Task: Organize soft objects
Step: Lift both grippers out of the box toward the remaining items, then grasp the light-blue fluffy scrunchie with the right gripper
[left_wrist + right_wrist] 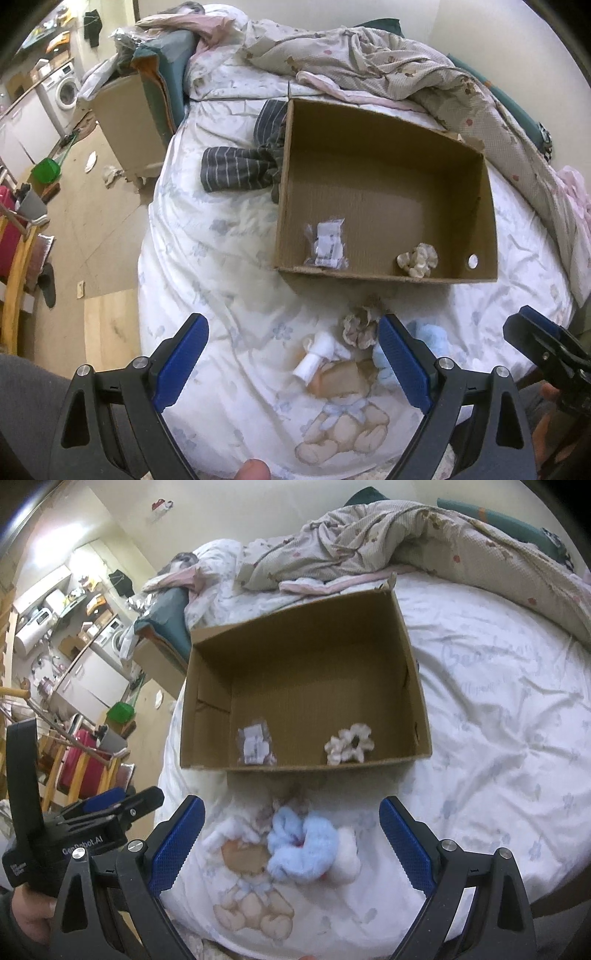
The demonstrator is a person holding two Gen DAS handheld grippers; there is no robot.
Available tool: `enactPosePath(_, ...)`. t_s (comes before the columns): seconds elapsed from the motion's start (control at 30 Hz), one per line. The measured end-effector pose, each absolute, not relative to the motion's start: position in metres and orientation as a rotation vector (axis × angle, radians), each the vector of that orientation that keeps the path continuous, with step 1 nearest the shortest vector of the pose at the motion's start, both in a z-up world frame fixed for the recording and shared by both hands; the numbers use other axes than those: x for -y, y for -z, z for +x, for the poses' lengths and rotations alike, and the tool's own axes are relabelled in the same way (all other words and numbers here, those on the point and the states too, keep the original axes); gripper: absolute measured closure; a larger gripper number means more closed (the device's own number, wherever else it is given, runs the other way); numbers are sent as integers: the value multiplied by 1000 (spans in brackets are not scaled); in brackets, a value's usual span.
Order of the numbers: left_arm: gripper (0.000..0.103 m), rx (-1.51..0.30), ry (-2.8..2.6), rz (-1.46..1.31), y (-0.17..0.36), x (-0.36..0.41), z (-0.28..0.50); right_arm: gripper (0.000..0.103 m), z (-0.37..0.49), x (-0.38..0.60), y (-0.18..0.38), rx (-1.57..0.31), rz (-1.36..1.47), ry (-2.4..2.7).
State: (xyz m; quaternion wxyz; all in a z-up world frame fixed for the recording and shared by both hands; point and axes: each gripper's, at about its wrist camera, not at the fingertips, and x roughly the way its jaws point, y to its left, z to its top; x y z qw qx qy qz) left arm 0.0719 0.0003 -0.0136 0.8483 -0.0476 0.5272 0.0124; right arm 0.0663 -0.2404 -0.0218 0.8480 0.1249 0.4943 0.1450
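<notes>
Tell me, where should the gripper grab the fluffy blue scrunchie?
Pinch one puffy side of the blue scrunchie from above. It lies flat on the bed sheet, so nothing sticks up, and the open right gripper already straddles it.

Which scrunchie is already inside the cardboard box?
The cream scrunchie, lying in the box; the light blue scrunchie and brownish scrunchie lie outside.

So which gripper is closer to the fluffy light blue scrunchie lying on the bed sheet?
Right. The right gripper hovers open directly over the fluffy light blue scrunchie; the left gripper is off to its side, over the white roll.
</notes>
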Motion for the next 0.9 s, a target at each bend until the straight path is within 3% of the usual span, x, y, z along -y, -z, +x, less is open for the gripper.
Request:
enactPosePath(0.5,11,-1193,-138,-194,44,-28,81,2,79,262,84,-1262,427,-241)
enactPosePath(0.77,11,-1222,-108,-182,50,-19,87,2,85,233,125,-1427,316,-231)
enactPosePath(0.8,11,-1227,-107,-179,52,-18,87,3,87,231,129,-1438,299,-230)
enactPosePath(0.87,11,-1234,-105,-181,54,-18,88,24,92,226,135,-1454,278,-234)
enactPosePath(0.9,11,-1238,-108,-187,54,-20,88,40,93,225,137,-1458,279,-241)
